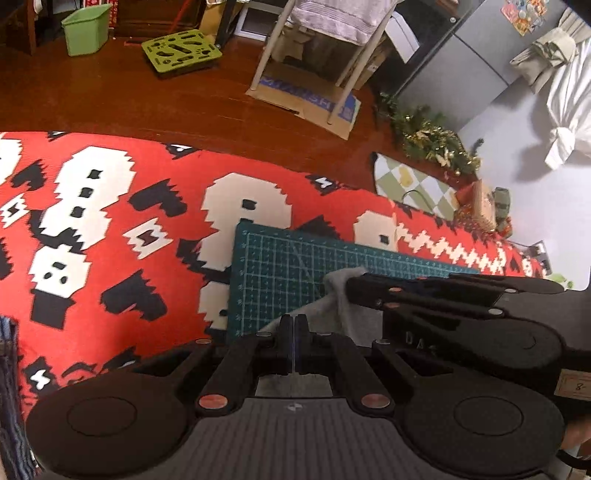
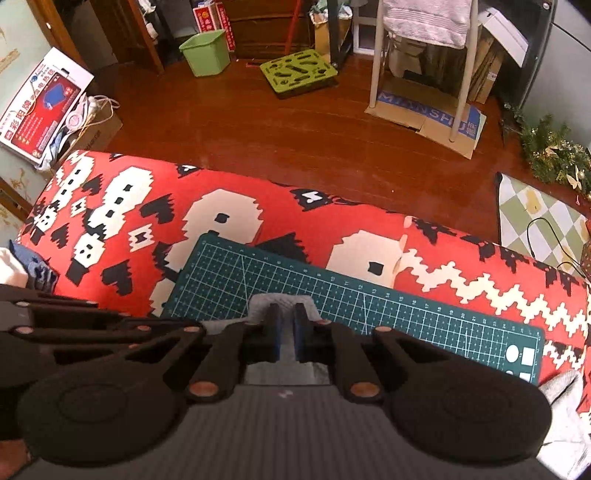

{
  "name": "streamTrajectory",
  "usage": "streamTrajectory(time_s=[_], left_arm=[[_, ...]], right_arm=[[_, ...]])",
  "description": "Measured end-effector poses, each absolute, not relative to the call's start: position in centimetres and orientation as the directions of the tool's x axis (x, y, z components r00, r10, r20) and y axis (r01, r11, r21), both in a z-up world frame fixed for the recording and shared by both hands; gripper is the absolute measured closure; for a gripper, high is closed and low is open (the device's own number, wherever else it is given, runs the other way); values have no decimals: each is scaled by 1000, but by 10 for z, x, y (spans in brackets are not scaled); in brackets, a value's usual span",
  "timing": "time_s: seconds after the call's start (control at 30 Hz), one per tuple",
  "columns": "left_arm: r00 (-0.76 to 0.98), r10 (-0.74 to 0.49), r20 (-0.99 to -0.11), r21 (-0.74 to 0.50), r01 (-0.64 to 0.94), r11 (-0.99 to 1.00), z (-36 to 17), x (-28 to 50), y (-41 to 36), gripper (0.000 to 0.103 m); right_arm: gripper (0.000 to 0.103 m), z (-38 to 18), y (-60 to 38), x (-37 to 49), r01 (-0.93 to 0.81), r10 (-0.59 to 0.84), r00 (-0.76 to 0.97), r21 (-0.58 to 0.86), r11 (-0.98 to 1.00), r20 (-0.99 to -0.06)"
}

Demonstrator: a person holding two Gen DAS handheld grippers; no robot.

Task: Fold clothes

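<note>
A grey garment (image 1: 338,295) lies bunched on a green cutting mat (image 1: 280,273) over a red patterned cover (image 1: 110,221). My left gripper (image 1: 294,326) has its fingers pressed together, with grey cloth on both sides of them. Just to its right, my right gripper (image 1: 351,288) pinches a raised fold of the same cloth. In the right wrist view the grey garment (image 2: 282,300) wraps over the tips of the right gripper (image 2: 287,314), whose blue pads stand a little apart around it. The left gripper (image 2: 201,328) sits close beside it. More grey cloth (image 2: 561,391) trails at the lower right.
The cover's far edge drops to a wooden floor (image 2: 295,122). On the floor stand a green bin (image 2: 205,51), a green tray (image 2: 297,70), a towel rack (image 2: 424,18) on cardboard and a garland (image 2: 554,155). Other clothes (image 2: 33,273) are piled at the left.
</note>
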State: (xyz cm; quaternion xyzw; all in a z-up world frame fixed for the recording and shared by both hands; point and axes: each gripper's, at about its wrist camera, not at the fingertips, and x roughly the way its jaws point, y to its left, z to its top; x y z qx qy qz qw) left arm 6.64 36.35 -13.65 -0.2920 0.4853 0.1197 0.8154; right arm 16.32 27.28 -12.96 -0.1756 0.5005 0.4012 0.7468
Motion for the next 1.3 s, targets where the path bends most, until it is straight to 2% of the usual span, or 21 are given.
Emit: streamTrajectory(time_s=[0.33, 0.47, 0.6, 0.87, 1.07, 1.3], left_arm=[[512, -115, -851, -399, -489, 776, -143, 63, 371, 102], [517, -117, -848, -405, -489, 773, -138, 63, 372, 103], [533, -128, -836, -417, -467, 779, -127, 66, 367, 103], [535, -168, -828, -418, -390, 820, -111, 88, 329, 103], [515, -214, -830, -420, -326, 847, -114, 121, 283, 103], [469, -257, -845, -412, -265, 872, -130, 159, 238, 103]], right_arm=[[95, -134, 286, 165, -785, 452, 139, 180, 593, -881], [95, -120, 281, 170, -763, 469, 157, 194, 616, -869], [94, -99, 250, 169, -734, 467, 198, 185, 654, -862], [93, -88, 145, 195, -564, 341, 318, 113, 818, -884], [94, -97, 75, 234, -422, 275, 380, 98, 901, -883], [94, -129, 63, 267, -401, 295, 349, 143, 905, -889]])
